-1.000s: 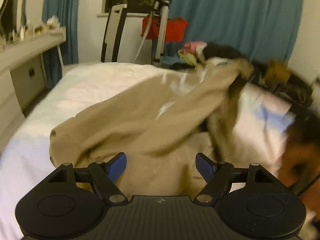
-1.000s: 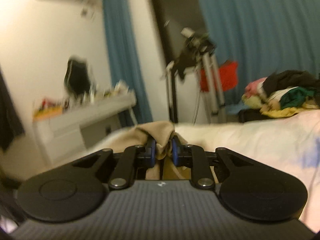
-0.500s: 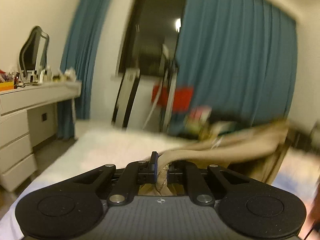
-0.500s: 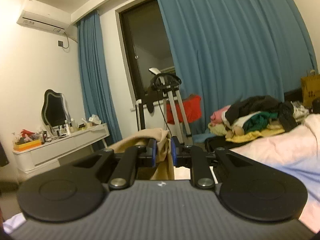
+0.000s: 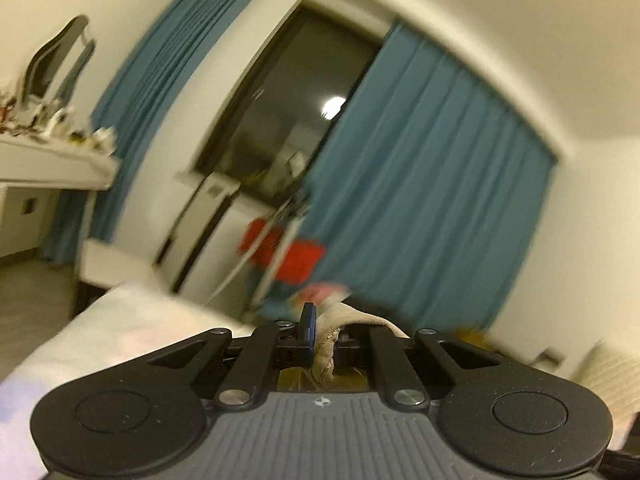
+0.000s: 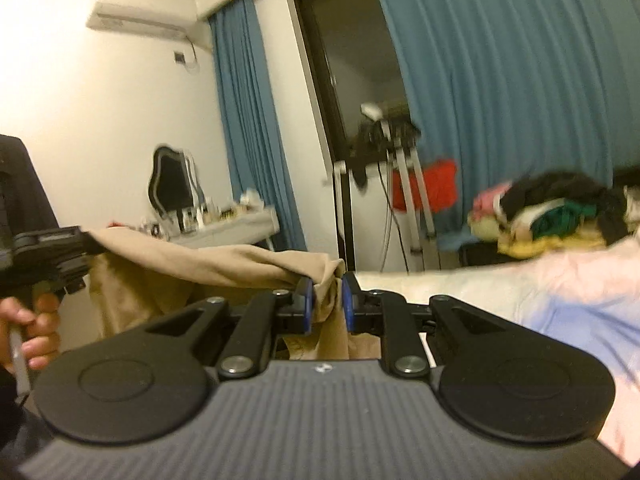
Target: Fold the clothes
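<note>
You had the beige garment (image 6: 224, 264) stretched in the air between both grippers, left gripper (image 5: 324, 334) and right gripper (image 6: 325, 298) each clamped on what looked like an edge, so uneven pulling could slip it free.

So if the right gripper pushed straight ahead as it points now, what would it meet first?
Probably the tripod-like stand past the bed's far edge. The right gripper is shut on the beige garment; depth is unclear.
</note>
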`<control>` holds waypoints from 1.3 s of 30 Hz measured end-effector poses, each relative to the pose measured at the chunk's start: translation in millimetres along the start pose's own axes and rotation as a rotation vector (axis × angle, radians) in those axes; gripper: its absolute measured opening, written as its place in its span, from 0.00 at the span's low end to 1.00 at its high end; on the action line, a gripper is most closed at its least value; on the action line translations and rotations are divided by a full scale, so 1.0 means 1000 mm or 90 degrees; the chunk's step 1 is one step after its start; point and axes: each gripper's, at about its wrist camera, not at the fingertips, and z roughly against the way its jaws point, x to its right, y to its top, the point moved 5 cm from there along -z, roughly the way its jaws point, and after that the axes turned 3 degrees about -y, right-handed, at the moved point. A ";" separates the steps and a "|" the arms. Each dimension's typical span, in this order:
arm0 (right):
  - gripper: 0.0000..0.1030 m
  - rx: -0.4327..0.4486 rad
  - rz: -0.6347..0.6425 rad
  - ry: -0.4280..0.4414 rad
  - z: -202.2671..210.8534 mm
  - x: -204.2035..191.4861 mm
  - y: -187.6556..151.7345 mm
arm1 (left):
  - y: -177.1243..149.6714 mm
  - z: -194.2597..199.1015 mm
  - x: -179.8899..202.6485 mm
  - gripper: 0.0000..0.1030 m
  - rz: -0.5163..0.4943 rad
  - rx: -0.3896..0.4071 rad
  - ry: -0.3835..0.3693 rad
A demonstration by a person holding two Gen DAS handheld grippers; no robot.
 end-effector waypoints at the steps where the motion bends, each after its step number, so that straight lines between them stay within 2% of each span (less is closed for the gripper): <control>1: 0.18 -0.027 -0.030 0.002 -0.012 0.009 -0.004 | 0.000 -0.015 -0.005 0.07 0.000 -0.028 0.020; 3: 0.18 -0.081 -0.084 0.012 -0.038 0.027 -0.014 | -0.008 -0.055 -0.016 0.07 0.001 -0.103 0.062; 8: 0.18 -0.193 -0.241 0.010 -0.102 0.083 -0.057 | -0.038 -0.162 -0.046 0.08 -0.048 -0.213 0.153; 12: 0.21 -0.197 -0.257 -0.043 -0.115 0.096 -0.076 | -0.066 -0.238 -0.063 0.13 -0.078 -0.286 0.213; 13: 0.26 -0.197 -0.260 -0.057 -0.118 0.099 -0.080 | -0.073 -0.244 -0.062 0.18 -0.085 -0.298 0.229; 14: 0.30 -0.198 -0.263 -0.071 -0.121 0.103 -0.084 | -0.075 -0.247 -0.061 0.28 -0.098 -0.300 0.241; 15: 0.43 -0.198 -0.266 -0.085 -0.124 0.106 -0.089 | -0.077 -0.252 -0.058 0.34 -0.115 -0.295 0.247; 16: 0.64 -0.199 -0.269 -0.098 -0.127 0.109 -0.093 | -0.077 -0.250 -0.054 0.45 -0.142 -0.286 0.253; 17: 0.74 -0.199 -0.272 -0.112 -0.130 0.112 -0.098 | -0.077 -0.247 -0.049 0.50 -0.168 -0.278 0.257; 18: 0.82 -0.175 -0.264 -0.130 -0.126 0.110 -0.094 | -0.076 -0.240 -0.041 0.51 -0.192 -0.272 0.252; 19: 0.82 -0.148 -0.254 -0.148 -0.121 0.107 -0.090 | -0.075 -0.233 -0.032 0.51 -0.216 -0.266 0.246; 21: 0.82 -0.128 -0.222 -0.148 -0.113 0.093 -0.086 | -0.075 -0.221 -0.010 0.52 -0.261 -0.260 0.218; 24: 0.81 -0.120 -0.165 -0.126 -0.100 0.066 -0.086 | -0.082 -0.198 0.020 0.56 -0.352 -0.251 0.195; 26: 0.74 -0.142 -0.112 -0.086 -0.097 0.043 -0.092 | -0.083 -0.185 0.037 0.58 -0.370 -0.238 0.174; 27: 0.73 -0.158 -0.087 -0.069 -0.096 0.032 -0.096 | -0.084 -0.181 0.042 0.58 -0.365 -0.237 0.156; 29: 0.66 -0.189 -0.048 -0.053 -0.097 0.015 -0.107 | -0.093 -0.182 0.048 0.58 -0.361 -0.256 0.120; 30: 0.57 -0.206 -0.033 -0.054 -0.101 0.009 -0.112 | -0.100 -0.184 0.050 0.58 -0.367 -0.272 0.107; 31: 0.42 -0.224 -0.019 -0.055 -0.106 0.004 -0.117 | -0.107 -0.186 0.051 0.58 -0.372 -0.287 0.095; 32: 0.35 -0.238 -0.013 -0.054 -0.108 0.001 -0.120 | -0.115 -0.188 0.052 0.58 -0.377 -0.304 0.081; 33: 0.23 -0.254 -0.008 -0.052 -0.111 -0.001 -0.123 | -0.124 -0.192 0.051 0.58 -0.376 -0.325 0.059; 34: 0.16 -0.265 -0.007 -0.053 -0.109 0.002 -0.124 | -0.133 -0.195 0.051 0.58 -0.378 -0.346 0.036; 35: 0.13 -0.274 -0.007 -0.054 -0.106 0.004 -0.124 | -0.143 -0.199 0.052 0.58 -0.388 -0.366 0.010; 37: 0.08 -0.281 -0.016 -0.067 -0.095 0.010 -0.121 | -0.156 -0.201 0.050 0.58 -0.405 -0.369 0.020; 39: 0.08 -0.274 -0.039 -0.093 -0.076 0.019 -0.113 | -0.160 -0.204 0.051 0.58 -0.410 -0.367 0.029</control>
